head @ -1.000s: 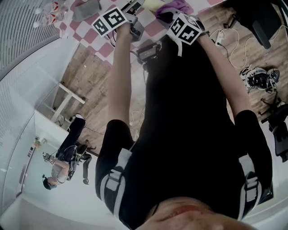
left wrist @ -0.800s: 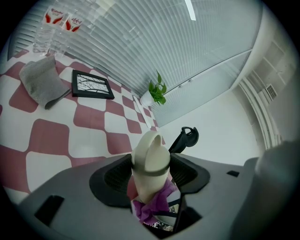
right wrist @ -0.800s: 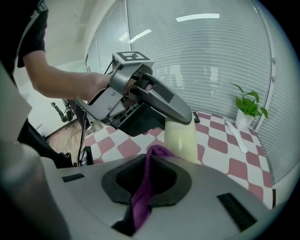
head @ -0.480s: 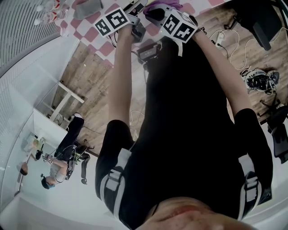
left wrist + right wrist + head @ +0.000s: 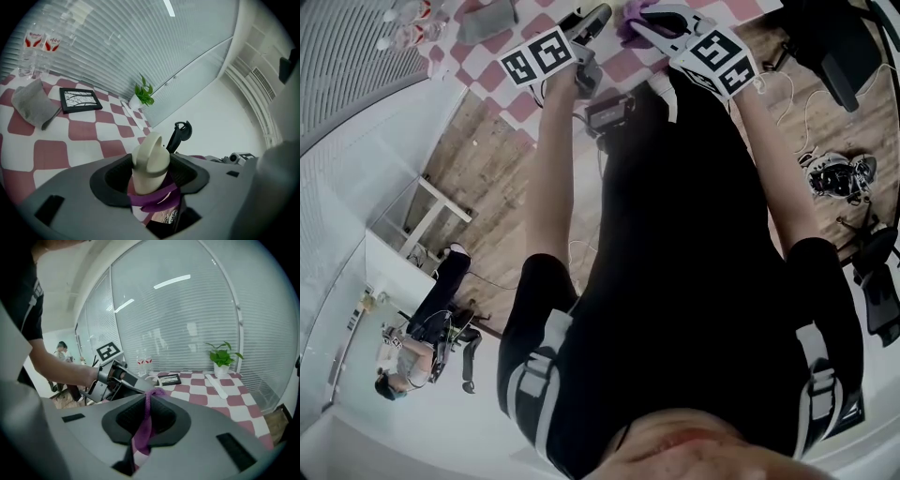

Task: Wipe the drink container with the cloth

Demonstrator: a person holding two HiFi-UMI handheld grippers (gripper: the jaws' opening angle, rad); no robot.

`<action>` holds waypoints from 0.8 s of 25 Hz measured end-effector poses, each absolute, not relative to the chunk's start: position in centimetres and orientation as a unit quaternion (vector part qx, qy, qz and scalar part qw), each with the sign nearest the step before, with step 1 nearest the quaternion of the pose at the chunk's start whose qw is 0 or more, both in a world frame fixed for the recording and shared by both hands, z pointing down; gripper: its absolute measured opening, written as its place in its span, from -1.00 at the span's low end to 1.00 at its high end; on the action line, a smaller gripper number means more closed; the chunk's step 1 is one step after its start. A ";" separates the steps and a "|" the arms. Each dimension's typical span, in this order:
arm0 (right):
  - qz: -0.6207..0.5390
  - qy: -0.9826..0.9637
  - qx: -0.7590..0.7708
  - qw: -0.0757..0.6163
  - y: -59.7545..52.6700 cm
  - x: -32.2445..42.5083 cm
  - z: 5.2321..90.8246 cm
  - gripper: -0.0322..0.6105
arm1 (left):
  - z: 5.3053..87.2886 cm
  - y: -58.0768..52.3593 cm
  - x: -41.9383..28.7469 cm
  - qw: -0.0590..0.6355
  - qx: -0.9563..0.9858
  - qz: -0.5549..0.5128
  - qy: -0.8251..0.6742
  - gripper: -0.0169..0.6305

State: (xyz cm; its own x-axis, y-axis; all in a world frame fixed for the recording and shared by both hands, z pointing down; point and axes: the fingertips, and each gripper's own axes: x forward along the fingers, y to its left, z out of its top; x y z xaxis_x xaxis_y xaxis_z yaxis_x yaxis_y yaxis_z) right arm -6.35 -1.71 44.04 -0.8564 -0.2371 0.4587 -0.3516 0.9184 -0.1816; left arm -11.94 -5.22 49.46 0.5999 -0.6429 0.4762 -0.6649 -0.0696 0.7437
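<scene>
In the left gripper view, the drink container, with its cream domed lid, stands upright between the jaws of my left gripper, which is shut on it. A purple cloth is wrapped round the container below the lid. In the right gripper view, my right gripper is shut on a strand of that cloth, which runs up towards the left gripper. In the head view both grippers, left and right, meet at the top edge over the checkered table, with the cloth between them.
On the red-and-white table lie a folded grey cloth, a black framed panel, water bottles and a potted plant by the blinds. A white flat bar lies near the plant. Another person stands far off.
The right gripper has risen and swung right, pulling the purple cloth up beside the container. The left gripper has kept its place and rolled slightly.
</scene>
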 end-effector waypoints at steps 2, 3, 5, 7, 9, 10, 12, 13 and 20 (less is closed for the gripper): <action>0.147 -0.954 0.181 0.191 -2.8 -5.1 42.7 -0.78 | 49.0 -5.1 -12.4 0.509 0.732 0.009 -0.453 -0.11; 0.154 -0.953 0.196 0.175 -3.3 -4.5 41.9 -0.78 | 48.8 -5.1 -12.8 0.505 0.732 0.008 -0.458 -0.11; 0.164 -0.950 0.225 0.144 -4.3 -3.5 40.3 -0.78 | 48.3 -5.0 -13.7 0.490 0.730 0.008 -0.476 -0.11; 0.169 -0.947 0.244 0.122 -5.1 -2.9 38.9 -0.78 | 47.8 -4.8 -14.9 0.469 0.730 0.014 -0.497 -0.11; 0.168 -0.946 0.251 0.116 -5.5 -2.5 37.9 -0.78 | 47.3 -4.7 -16.0 0.449 0.731 0.023 -0.514 -0.11; 0.164 -0.946 0.252 0.118 -5.5 -2.3 37.6 -0.78 | 47.2 -4.6 -16.5 0.441 0.731 0.026 -0.520 -0.11; 0.158 -0.947 0.254 0.121 -5.5 -2.0 37.2 -0.78 | 46.9 -4.4 -17.5 0.424 0.730 0.035 -0.535 -0.11; 0.160 -0.946 0.254 0.120 -5.4 -1.9 37.2 -0.78 | 46.7 -4.3 -18.0 0.411 0.731 0.045 -0.543 -0.11; 0.168 -0.944 0.250 0.136 -4.2 -1.3 38.1 -0.78 | 46.1 -3.5 -18.8 0.291 0.749 0.152 -0.575 -0.11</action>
State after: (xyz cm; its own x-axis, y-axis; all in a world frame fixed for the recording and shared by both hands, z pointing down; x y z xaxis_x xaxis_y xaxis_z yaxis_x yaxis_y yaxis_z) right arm -1.35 -4.23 38.10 -0.8384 -0.4261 0.3399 -0.5171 0.8189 -0.2489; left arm -18.83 -3.50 46.11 0.2921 -0.7736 0.5624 -0.9504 -0.1687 0.2614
